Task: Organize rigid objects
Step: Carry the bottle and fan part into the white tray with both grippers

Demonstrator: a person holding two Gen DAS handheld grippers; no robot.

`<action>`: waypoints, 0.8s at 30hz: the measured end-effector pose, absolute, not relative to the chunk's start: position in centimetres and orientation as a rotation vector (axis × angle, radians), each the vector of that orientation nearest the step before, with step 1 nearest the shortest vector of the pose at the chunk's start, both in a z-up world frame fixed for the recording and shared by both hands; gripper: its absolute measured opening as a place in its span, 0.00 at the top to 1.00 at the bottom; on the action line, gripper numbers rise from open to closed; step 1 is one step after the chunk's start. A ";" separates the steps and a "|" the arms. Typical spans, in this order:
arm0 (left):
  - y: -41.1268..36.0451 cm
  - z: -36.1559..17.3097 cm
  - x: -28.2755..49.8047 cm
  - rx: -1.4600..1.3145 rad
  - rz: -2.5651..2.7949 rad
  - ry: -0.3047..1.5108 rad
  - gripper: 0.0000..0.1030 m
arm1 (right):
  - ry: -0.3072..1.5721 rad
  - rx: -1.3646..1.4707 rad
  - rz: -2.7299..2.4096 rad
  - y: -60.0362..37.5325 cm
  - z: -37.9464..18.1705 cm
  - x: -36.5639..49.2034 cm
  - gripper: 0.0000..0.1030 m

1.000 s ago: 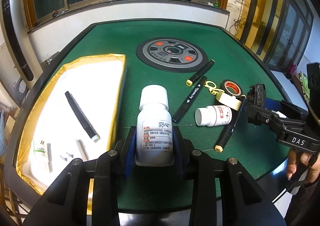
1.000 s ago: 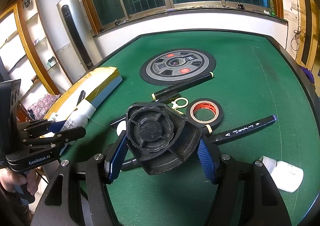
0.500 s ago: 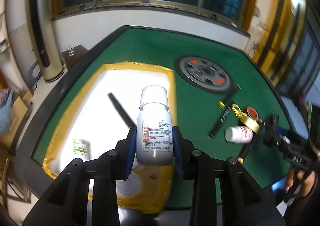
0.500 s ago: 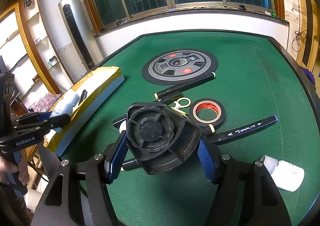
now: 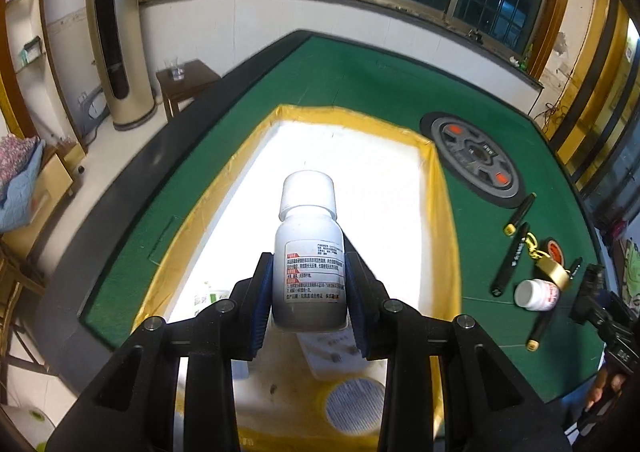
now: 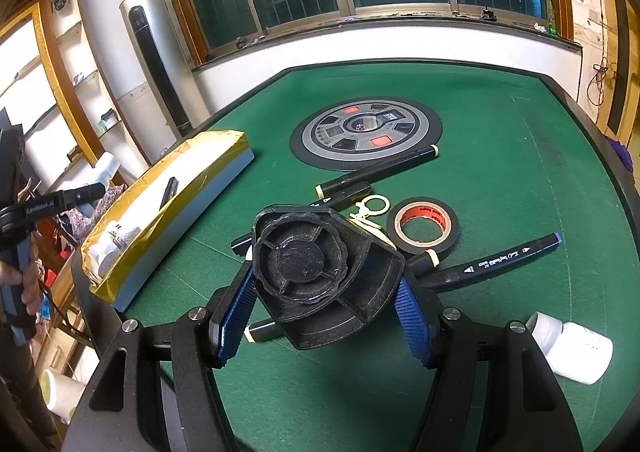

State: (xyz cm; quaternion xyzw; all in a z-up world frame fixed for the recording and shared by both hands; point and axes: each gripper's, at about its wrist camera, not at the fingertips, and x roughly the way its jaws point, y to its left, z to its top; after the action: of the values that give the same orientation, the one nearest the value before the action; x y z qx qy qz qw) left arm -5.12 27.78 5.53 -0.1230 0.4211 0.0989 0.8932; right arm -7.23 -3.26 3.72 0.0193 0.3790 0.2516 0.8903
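The white bottle (image 5: 309, 252) sits tight between the left gripper's (image 5: 309, 292) two pads, up in the air over the yellow-edged box (image 5: 442, 212), whose bright floor has lots of free room. The right gripper (image 6: 324, 288) squeezes a black plastic part (image 6: 320, 272) above the green table (image 6: 520, 132), near the tape roll (image 6: 424, 226) and markers (image 6: 496, 262).

White bottle (image 5: 309, 252); yellow-taped box (image 5: 444, 220); green table (image 6: 500, 124); red-cored black tape (image 6: 422, 225)

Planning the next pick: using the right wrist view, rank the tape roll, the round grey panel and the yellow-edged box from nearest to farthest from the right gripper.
1. Tape roll: just ahead of the right gripper, slightly right.
2. Yellow-edged box: off to the left on the green table.
3. Round grey panel: straight ahead, farthest back.
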 end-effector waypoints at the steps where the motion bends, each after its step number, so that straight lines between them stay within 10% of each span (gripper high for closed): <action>1: 28.1 5.1 -4.8 -0.260 0.211 0.886 0.69 | 0.788 0.038 0.525 -3.1 3.7 -7.2 0.40; 24: 28.8 2.7 -4.5 -0.264 0.177 0.922 0.69 | 0.735 -0.119 0.660 5.7 6.5 -6.6 0.40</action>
State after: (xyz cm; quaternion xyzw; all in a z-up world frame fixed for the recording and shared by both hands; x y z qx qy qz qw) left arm -4.45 28.79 2.71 -0.1270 0.4429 0.0852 0.8834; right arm -6.59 5.68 6.53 -0.0569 0.3523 0.3167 0.8788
